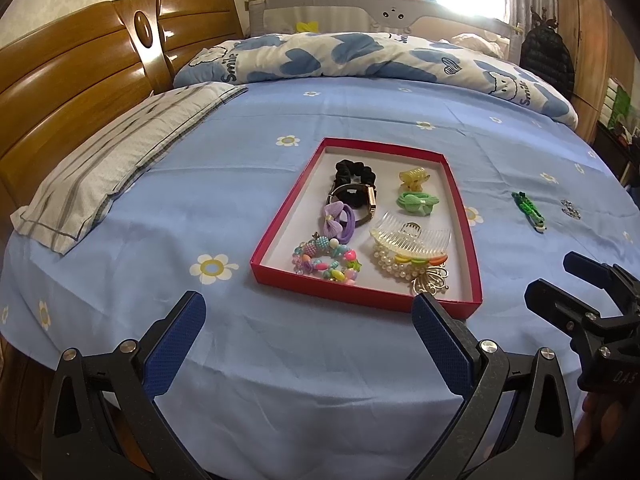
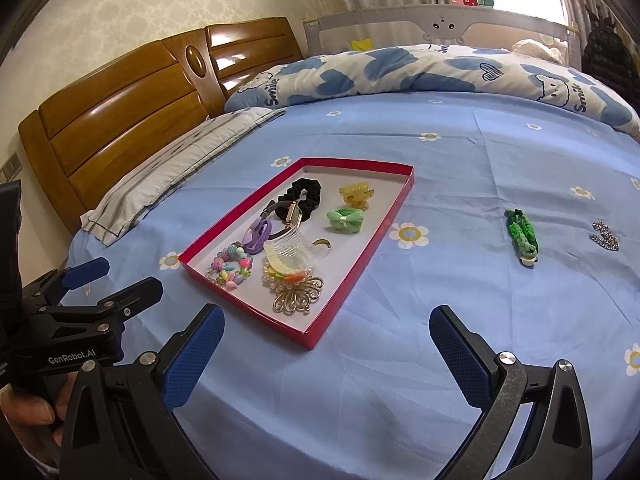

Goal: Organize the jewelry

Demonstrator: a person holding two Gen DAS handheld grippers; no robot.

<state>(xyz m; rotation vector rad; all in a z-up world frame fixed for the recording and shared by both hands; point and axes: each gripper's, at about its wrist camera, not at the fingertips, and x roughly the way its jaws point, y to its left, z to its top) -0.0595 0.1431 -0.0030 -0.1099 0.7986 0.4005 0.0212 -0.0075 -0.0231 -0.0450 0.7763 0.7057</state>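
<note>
A red box [image 1: 276, 224] [image 2: 360, 256] lies on the blue bedsheet and holds several accessories: a black scrunchie [image 1: 354, 172], a watch [image 1: 370, 200], a purple bow tie [image 1: 336, 218], a bead bracelet [image 1: 324, 260], a clear comb [image 1: 412, 240], a green bow [image 1: 416, 202] and a yellow claw clip [image 1: 414, 178]. Outside it, to the right, lie a green braided clip [image 1: 528, 210] [image 2: 522, 236] and a rhinestone piece [image 1: 570, 209] [image 2: 606, 236]. My left gripper [image 1: 308, 320] is open and empty before the box. My right gripper [image 2: 326, 332] is open and empty near the box's right corner.
A striped pillow [image 1: 120, 160] lies left against a wooden headboard [image 1: 80, 76]. A rolled blue-and-white quilt [image 1: 360, 58] lies across the far side, with a bed rail [image 1: 340, 8] behind it. Each gripper shows in the other's view, the right [image 1: 584, 296] and the left [image 2: 100, 284].
</note>
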